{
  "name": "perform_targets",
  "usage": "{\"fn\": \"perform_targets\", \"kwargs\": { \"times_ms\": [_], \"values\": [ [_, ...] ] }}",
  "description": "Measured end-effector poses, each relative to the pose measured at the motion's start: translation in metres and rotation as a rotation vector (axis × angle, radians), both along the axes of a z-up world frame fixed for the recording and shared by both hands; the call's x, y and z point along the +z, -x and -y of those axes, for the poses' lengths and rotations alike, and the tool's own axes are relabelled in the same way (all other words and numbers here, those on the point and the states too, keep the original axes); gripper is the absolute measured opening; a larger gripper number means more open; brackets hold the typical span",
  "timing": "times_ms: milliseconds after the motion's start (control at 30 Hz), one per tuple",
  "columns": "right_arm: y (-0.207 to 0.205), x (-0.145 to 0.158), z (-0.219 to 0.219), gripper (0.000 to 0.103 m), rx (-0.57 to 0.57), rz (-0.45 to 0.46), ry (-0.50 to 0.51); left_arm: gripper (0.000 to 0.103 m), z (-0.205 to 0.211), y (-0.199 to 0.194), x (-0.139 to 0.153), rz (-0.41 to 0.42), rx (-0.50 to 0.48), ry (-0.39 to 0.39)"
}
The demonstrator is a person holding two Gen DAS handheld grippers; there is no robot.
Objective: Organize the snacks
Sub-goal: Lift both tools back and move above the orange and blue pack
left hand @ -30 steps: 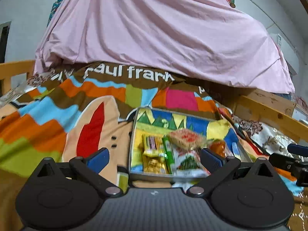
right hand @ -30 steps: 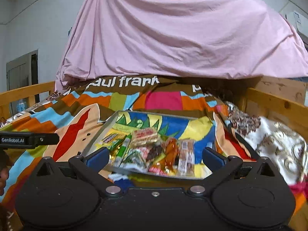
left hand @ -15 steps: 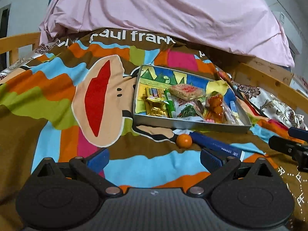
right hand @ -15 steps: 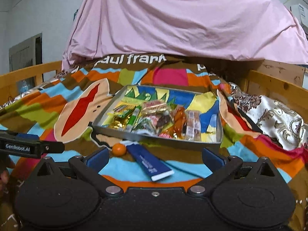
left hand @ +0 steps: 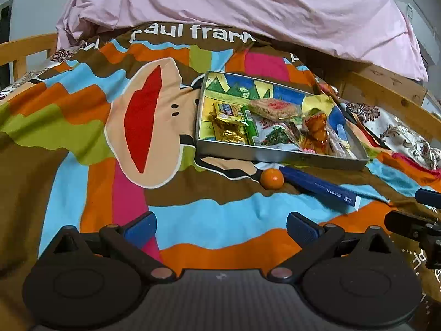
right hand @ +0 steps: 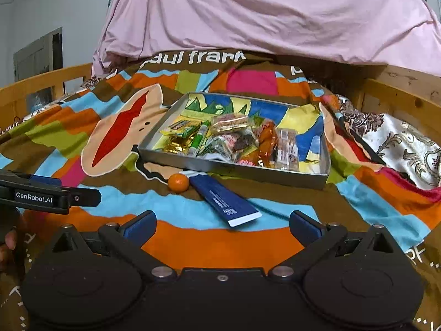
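both tongs (left hand: 219, 227) (right hand: 222, 226) spread empty, orange ball (right hand: 178, 183), blue tube (right hand: 226, 200) fronting tray (right hand: 234, 169)

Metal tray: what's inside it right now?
The metal tray holds gold-wrapped candies, a green tube and an orange packet; anything beneath the pile is hidden.

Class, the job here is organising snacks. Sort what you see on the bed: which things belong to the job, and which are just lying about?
Belongs to the job:
- metal tray
- wrapped snacks heaped inside it
- small orange on the blanket, outside the tray's front wall

Just lying about:
- blue tube beside the orange
- patterned blanket
- pink sheet
- wooden bed rail
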State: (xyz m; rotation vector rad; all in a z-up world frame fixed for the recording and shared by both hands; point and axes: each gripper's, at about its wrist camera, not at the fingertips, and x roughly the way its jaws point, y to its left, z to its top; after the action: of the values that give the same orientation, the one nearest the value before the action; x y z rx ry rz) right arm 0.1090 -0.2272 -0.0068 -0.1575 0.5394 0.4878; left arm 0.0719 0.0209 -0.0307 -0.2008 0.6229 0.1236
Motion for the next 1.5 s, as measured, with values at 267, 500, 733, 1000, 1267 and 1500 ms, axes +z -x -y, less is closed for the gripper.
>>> {"fn": "perform_targets", "kwargs": {
  "times_ms": [267, 500, 733, 1000, 1267, 1500],
  "values": [
    [-0.007, -0.008, 0.002, 0.102, -0.014, -0.053, 0.006, 0.103, 0.005, -0.002, -0.007, -0.039, -0.012, -0.016],
    [-0.010, -0.012, 0.006, 0.102, -0.030, -0.079, 0.005, 0.103, 0.006, -0.003, -0.010, -0.057, -0.015, -0.023],
    [-0.013, -0.012, 0.007, 0.102, -0.026, -0.078, 0.004, 0.103, 0.007, -0.003, -0.010, -0.064, -0.017, -0.028],
    [-0.040, -0.016, 0.010, 0.102, -0.022, -0.111, -0.003, 0.103, 0.008, -0.007, -0.012, -0.058, -0.033, -0.038],
    [-0.072, -0.026, 0.014, 0.102, -0.028, -0.153, -0.022, 0.103, 0.013, -0.037, -0.014, -0.070, -0.099, -0.065],
    [-0.088, -0.034, 0.012, 0.102, -0.009, -0.165, -0.014, 0.103, 0.014, -0.068, -0.015, -0.077, -0.135, -0.044]
  ]
}}
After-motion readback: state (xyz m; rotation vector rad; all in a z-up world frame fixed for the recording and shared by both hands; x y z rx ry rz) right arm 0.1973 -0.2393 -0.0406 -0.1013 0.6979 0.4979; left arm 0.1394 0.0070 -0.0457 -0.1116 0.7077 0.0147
